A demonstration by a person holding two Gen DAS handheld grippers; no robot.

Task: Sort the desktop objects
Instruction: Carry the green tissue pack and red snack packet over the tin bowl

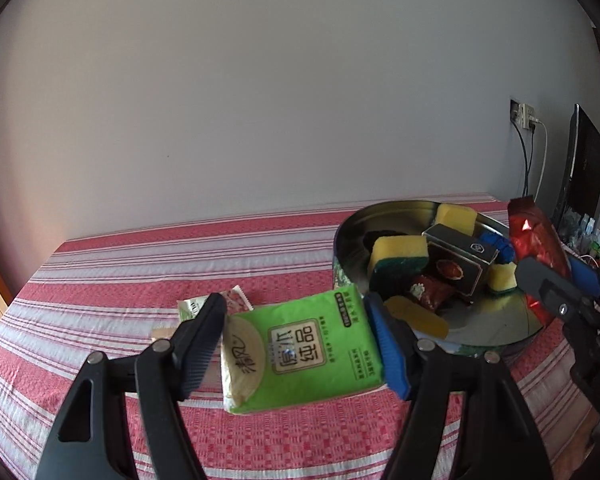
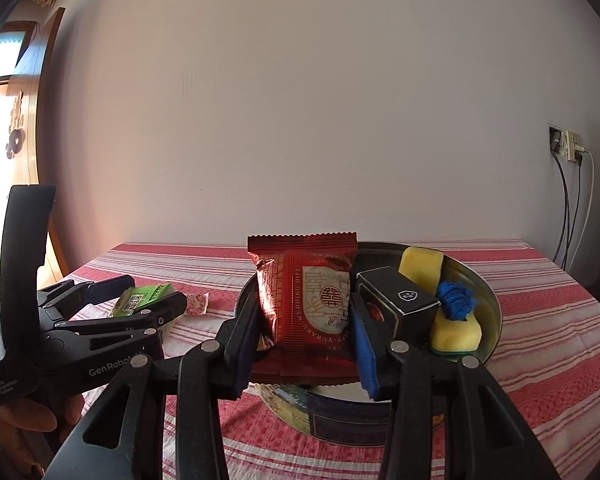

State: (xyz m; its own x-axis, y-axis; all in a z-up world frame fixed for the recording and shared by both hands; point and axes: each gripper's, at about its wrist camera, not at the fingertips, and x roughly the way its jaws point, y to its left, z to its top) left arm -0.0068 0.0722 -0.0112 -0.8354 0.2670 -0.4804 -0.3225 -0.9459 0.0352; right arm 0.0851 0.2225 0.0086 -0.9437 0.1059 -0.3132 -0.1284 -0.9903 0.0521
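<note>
Beside the crowded round tin [image 1: 342, 240], left gripper [image 1: 296, 344] clamps a green packet [image 1: 304, 350], right gripper [image 2: 304, 340] a red packet [image 2: 306, 304].

Left gripper [image 1: 296, 350] fingers clamped and tilted down, right gripper [image 2: 306, 334] fingers clamped, nearly level

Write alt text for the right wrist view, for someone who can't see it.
The right gripper holds a red snack packet upright in front of a round tin of sponges and boxes on a striped tablecloth. At left, the left gripper holds a green tissue pack.
</note>
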